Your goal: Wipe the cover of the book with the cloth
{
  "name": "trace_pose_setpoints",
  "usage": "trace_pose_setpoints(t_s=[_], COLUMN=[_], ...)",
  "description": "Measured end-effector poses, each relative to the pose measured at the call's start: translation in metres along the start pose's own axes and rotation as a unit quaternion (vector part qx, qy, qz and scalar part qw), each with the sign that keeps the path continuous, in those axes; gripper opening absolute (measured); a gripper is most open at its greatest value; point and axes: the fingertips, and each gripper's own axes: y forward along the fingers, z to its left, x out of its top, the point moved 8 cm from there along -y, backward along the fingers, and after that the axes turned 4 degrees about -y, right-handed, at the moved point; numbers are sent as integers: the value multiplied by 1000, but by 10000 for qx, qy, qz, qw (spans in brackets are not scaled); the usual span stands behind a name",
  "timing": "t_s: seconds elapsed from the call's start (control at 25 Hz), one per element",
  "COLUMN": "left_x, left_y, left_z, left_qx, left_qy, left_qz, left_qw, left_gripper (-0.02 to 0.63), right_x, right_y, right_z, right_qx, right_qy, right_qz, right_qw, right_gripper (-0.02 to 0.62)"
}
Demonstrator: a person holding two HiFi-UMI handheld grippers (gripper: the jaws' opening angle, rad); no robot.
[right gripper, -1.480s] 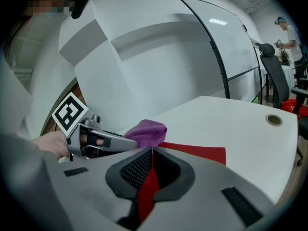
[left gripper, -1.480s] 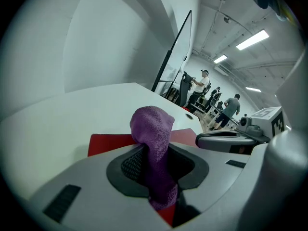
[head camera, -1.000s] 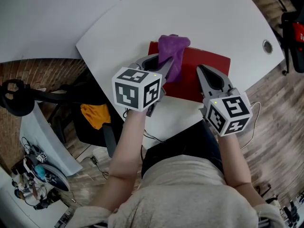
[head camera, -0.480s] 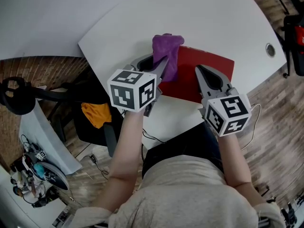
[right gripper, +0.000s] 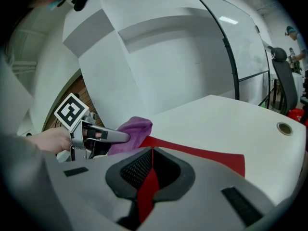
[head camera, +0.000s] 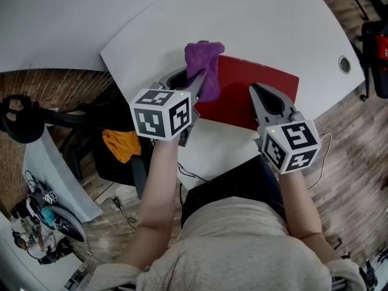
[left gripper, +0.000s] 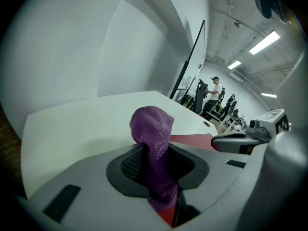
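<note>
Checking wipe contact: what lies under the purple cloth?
The purple cloth, clamped in the left gripper, overhangs the red book's left corner and the white table beside it. That corner is covered, so contact cannot be confirmed.

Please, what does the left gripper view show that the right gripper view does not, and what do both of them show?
Only the left gripper view: the left gripper shut on the purple cloth, the right gripper from outside, and people standing far behind.
Only the right gripper view: the right gripper's own jaws together over the red book, and the hand holding the left gripper with its marker cube.
Both: the cloth, the book and the white table.
</note>
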Motion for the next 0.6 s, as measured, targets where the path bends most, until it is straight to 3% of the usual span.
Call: trace_pose_setpoints(t_s=[0.6], left_x=[0], left_y=[-26], left_z=[-22], left_qx=[-43], left_qy=[102], left_qz=[-570], left_qw=[9983], left_gripper=[110], right_x=[-3], right_y=[-30], right_z=[-4], right_qx=[-38], right_qy=[-86], right_qz=[-167], right_qw=[9998], right_gripper=[23])
